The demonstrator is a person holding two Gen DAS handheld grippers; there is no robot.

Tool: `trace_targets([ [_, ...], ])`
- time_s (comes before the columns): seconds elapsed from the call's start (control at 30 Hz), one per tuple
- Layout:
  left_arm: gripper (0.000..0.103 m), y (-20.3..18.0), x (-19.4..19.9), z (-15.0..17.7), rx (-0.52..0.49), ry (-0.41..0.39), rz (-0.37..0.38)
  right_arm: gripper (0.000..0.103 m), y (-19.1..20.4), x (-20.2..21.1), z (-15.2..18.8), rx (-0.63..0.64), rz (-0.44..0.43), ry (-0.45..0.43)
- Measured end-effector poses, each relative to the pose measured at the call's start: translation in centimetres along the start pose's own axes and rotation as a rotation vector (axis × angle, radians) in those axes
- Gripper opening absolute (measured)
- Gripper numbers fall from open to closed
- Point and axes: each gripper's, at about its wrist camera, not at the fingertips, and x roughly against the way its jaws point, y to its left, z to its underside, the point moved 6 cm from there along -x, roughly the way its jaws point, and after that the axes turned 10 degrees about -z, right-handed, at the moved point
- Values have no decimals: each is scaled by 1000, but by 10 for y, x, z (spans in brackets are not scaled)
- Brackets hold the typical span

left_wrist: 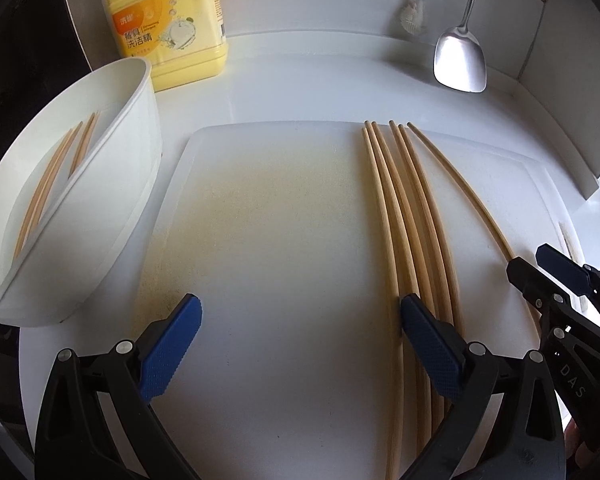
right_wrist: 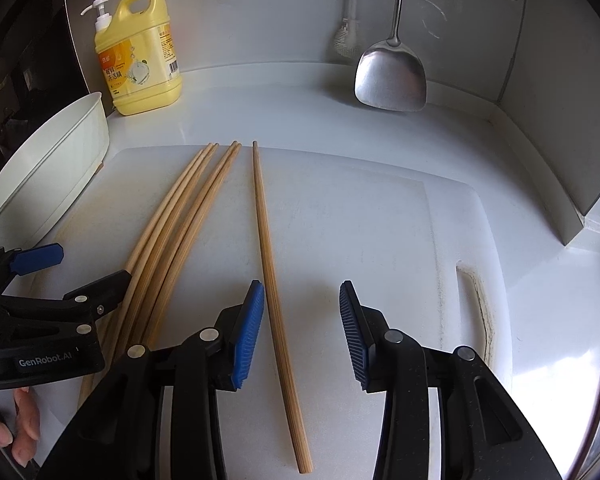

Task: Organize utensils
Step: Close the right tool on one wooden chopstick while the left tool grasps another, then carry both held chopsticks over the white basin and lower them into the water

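Several bamboo chopsticks (left_wrist: 400, 208) lie bundled lengthwise on a white cutting board (left_wrist: 280, 220). One single chopstick (right_wrist: 266, 240) lies apart to their right. My right gripper (right_wrist: 300, 296) is open and straddles that single chopstick near its thick end, which lies closer to the left pad; neither pad presses on it. My left gripper (left_wrist: 300, 308) is open wide over the board, its right pad (left_wrist: 424, 336) over the bundle (right_wrist: 180, 216). A white holder (left_wrist: 132, 184) stands at the left with a few chopsticks (left_wrist: 48, 184) inside. Each gripper shows in the other's view: the right (left_wrist: 532, 262), the left (right_wrist: 80, 268).
A yellow detergent bottle (left_wrist: 168, 20) stands behind the holder (right_wrist: 52, 176). A steel spatula (right_wrist: 392, 76) and a brush (right_wrist: 346, 40) hang on the back wall. A side wall closes the counter on the right. A person's hand (right_wrist: 20, 420) shows at the lower left.
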Motion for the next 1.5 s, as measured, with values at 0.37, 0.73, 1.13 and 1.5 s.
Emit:
trace_targets([
  [0.37, 7, -26, 15, -2, -79, -29, 81, 7, 13, -3, -2, 64, -28, 33],
  [0.73, 7, -14, 25, 5, -72, 3, 121, 7, 9, 16, -6, -55, -81, 15],
  [1.13, 7, 51, 83, -26, 8, -111, 120, 7, 65, 59, -43, -45, -152, -48],
  [1.5, 7, 187, 98, -51, 136, -171, -17, 7, 188, 42, -108, 66, -322, -96],
])
